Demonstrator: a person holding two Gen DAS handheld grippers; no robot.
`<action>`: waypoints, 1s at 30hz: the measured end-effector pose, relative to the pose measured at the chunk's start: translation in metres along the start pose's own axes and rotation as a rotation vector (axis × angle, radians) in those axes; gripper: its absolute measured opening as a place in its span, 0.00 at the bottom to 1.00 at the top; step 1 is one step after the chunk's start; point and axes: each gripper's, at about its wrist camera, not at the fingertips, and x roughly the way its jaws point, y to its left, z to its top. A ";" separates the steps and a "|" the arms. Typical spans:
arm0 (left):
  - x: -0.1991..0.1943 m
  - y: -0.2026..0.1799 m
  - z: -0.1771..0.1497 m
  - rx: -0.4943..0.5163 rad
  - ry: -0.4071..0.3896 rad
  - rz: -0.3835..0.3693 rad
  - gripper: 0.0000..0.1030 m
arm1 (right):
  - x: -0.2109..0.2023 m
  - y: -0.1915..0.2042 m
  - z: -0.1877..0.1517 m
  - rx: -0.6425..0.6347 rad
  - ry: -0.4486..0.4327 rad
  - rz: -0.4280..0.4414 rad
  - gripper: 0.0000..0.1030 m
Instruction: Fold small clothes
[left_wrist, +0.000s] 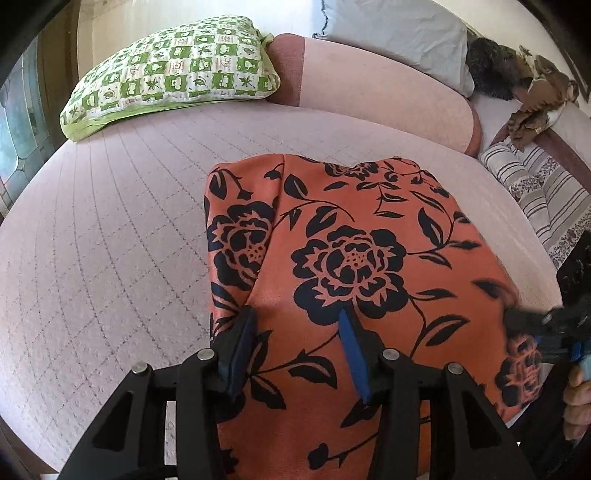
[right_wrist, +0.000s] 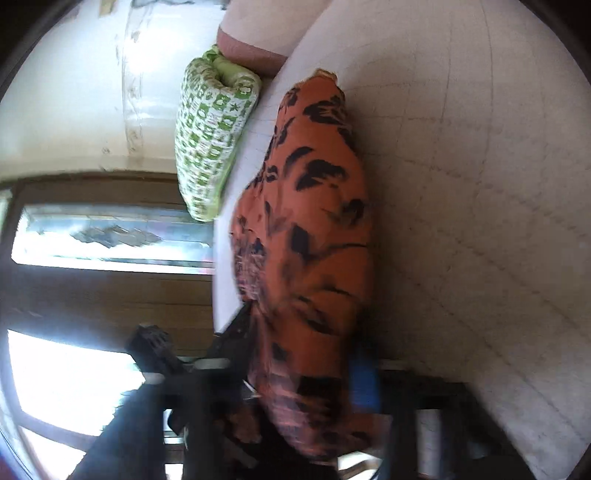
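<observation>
Garment (left_wrist: 351, 240) near green pillow (left_wrist: 173, 74): left tongs (left_wrist: 295, 325) agape, right tongs (right_wrist: 303, 350) pinching it.

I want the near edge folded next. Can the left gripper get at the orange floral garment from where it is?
Probably yes: the left gripper hangs open right over the orange floral garment, nothing between them.

Quilted bedspread (left_wrist: 110, 240) lies bare left of cloth (left_wrist: 351, 240), to green pillow (left_wrist: 173, 70)
</observation>
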 end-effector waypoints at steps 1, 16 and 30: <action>-0.001 -0.001 -0.001 0.006 -0.001 -0.004 0.47 | 0.008 -0.011 -0.002 0.001 0.020 -0.070 0.28; 0.000 0.002 -0.001 0.025 -0.018 -0.013 0.47 | 0.017 -0.006 0.060 0.013 0.016 -0.006 0.59; 0.002 0.001 -0.002 0.043 -0.025 -0.009 0.47 | 0.000 0.027 0.075 -0.091 -0.115 -0.087 0.84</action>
